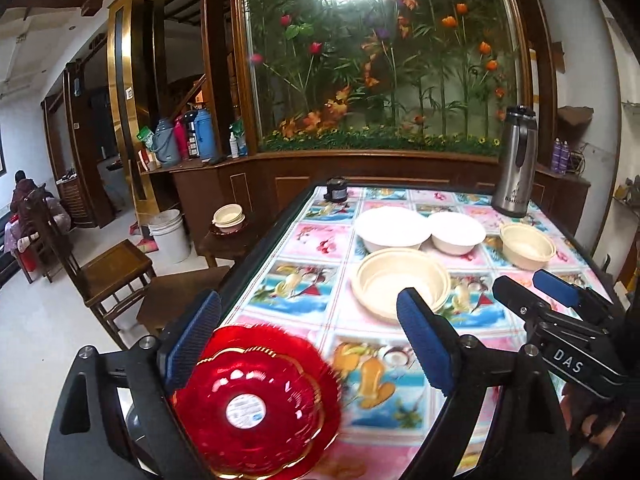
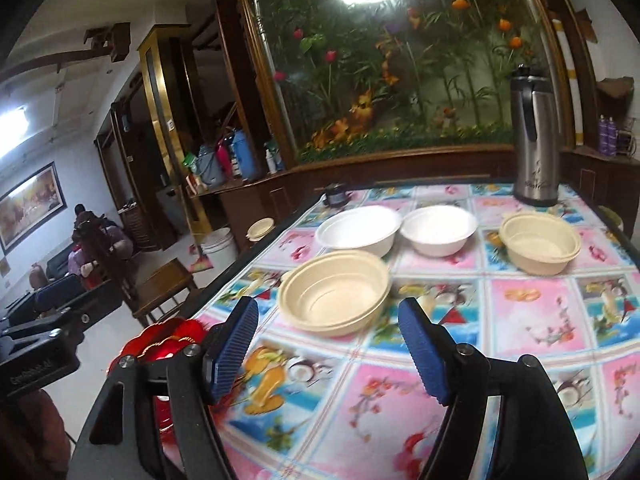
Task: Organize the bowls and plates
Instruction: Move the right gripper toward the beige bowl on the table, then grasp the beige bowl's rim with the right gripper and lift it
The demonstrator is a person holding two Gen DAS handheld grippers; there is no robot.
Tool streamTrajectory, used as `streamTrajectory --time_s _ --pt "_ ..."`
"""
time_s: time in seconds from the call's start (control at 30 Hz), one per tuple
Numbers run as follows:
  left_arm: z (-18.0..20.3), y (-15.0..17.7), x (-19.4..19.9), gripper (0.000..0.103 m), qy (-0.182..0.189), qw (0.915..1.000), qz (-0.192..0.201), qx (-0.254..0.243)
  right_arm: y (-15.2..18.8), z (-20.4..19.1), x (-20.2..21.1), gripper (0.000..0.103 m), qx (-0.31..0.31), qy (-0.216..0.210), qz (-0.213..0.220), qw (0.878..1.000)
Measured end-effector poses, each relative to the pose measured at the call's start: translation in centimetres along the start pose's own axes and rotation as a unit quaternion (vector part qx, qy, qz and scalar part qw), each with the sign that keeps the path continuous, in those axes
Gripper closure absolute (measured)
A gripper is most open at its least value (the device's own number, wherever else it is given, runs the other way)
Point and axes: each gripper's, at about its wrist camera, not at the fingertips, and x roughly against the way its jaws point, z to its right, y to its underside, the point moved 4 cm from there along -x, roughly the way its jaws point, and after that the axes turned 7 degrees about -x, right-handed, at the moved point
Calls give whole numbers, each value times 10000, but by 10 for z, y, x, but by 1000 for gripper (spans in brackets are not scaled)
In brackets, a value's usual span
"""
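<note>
Four bowls sat unstacked at twelve o'clock on the tabletop (image 2: 520, 340); the red plate (image 1: 256, 400) lay near. Both the left gripper (image 1: 308, 344) and right gripper (image 2: 328, 352) were spread wide and empty, so sorting mostly remained.

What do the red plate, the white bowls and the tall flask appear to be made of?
Red plate: translucent glossy plastic or glass, with glints and gold trim.
White bowls: matte, probably foam or paper pulp; no shine.
Tall flask: brushed steel body, black plastic lid and handle.

- table (image 2: 500, 320) with a bright fruit-patterned cloth
- red scalloped plate (image 1: 256, 400) at the near corner
- two cream bowls (image 2: 336, 292), two white bowls (image 2: 360, 228)
- steel flask (image 2: 536, 140) at the far edge
</note>
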Motion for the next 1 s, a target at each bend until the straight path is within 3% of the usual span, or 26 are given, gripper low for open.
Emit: streamTrajectory --time_s 0.27,0.53,0.6,0.7,0.8,1.0 --pt "31 -27 -29 12 -6 9999 -50 -161 -38 30 -27 23 -317 83 351 9988" --pt "47 -55 -83 12 -142 9987 -442 208 -79 61 -86 21 -989 -44 522 9937" --pt "50 -54 -97 12 -242 9976 -552 341 -75 78 -96 18 -1345 -218 572 9890" --pt "50 -42 -119 12 -433 9944 -799 534 -64 99 -113 17 -1611 -93 127 9868" --pt "45 -21 -134 12 -221 9902 -1100 825 -63 110 -115 17 -1813 -209 139 9831" --pt "29 -5 -148 12 -182 9829 -1552 978 -61 121 -121 16 -2008 -268 -17 9793"
